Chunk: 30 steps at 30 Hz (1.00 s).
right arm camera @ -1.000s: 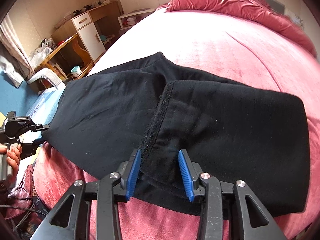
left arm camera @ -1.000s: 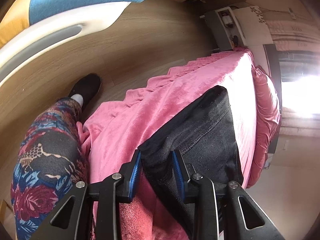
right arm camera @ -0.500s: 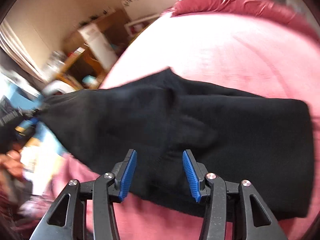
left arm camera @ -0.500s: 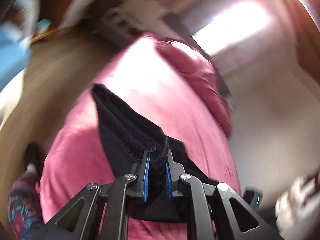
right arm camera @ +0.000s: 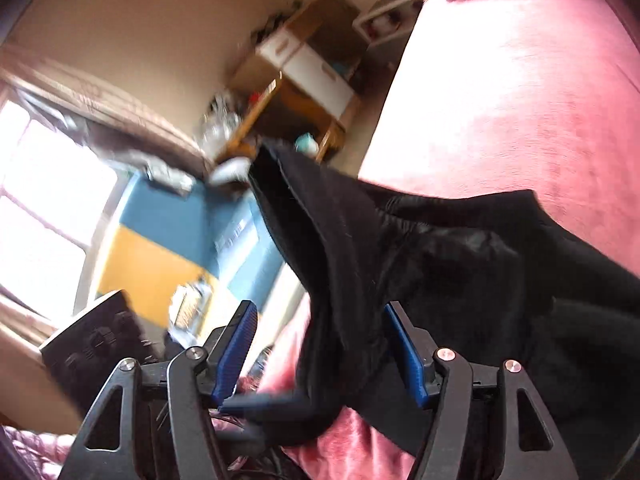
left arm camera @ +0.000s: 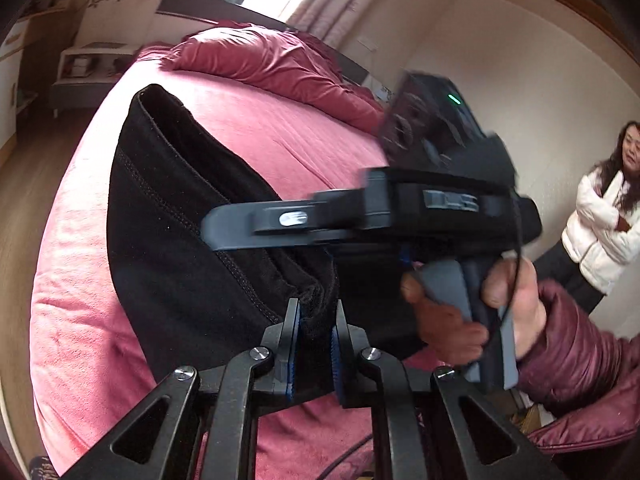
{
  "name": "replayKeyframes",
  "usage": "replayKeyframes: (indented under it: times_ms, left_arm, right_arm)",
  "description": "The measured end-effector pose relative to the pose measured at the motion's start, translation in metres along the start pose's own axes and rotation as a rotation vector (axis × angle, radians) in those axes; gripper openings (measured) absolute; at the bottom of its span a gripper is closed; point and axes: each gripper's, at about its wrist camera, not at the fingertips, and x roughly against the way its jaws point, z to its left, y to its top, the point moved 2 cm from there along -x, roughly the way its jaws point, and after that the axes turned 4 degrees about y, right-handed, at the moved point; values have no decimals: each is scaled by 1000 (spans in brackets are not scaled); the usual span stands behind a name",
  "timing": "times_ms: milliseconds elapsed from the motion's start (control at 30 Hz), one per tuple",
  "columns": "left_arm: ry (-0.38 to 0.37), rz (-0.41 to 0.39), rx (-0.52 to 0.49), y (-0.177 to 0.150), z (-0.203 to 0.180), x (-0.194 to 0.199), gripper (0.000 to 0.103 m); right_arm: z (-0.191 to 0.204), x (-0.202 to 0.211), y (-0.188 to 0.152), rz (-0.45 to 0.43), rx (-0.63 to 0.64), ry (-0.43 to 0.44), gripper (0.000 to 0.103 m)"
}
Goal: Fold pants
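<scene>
I had the left gripper (left arm camera: 314, 344) clamped on a bunched edge of the black pants (left arm camera: 176, 240), blue pads pressing the fabric from both sides. The pants rose off the pink bedspread (left arm camera: 80, 320), stitched seams running along the raised panel, the rest draped on the bed. The right gripper (right arm camera: 320, 344) had just been opening; its jaws stood apart with dark cloth between them, unpinched.
</scene>
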Motion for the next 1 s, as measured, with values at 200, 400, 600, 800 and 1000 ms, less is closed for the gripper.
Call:
replayKeyframes:
  times_ms: [200,400,600,800,1000]
  left_arm:
    - [-74,-14,55,5,16,18,22]
    - [-115,-130,337,4,87,51,26]
    - [15,-76,409,5,117,29,26]
    - [-16,-23,356,14,88,-11,26]
    - [-62,73,255,16,36,-59,26]
  right_arm:
    - [1,-11,-1,16,44,-95,13]
    - [1,25,-4,-53,-18,-55,13]
    - [9,73,-11,-137,-32,-23,13]
    - [-2,125,-29,-233,-82,-34,13]
    - [-52,172,-62,-289,-199,-103,13]
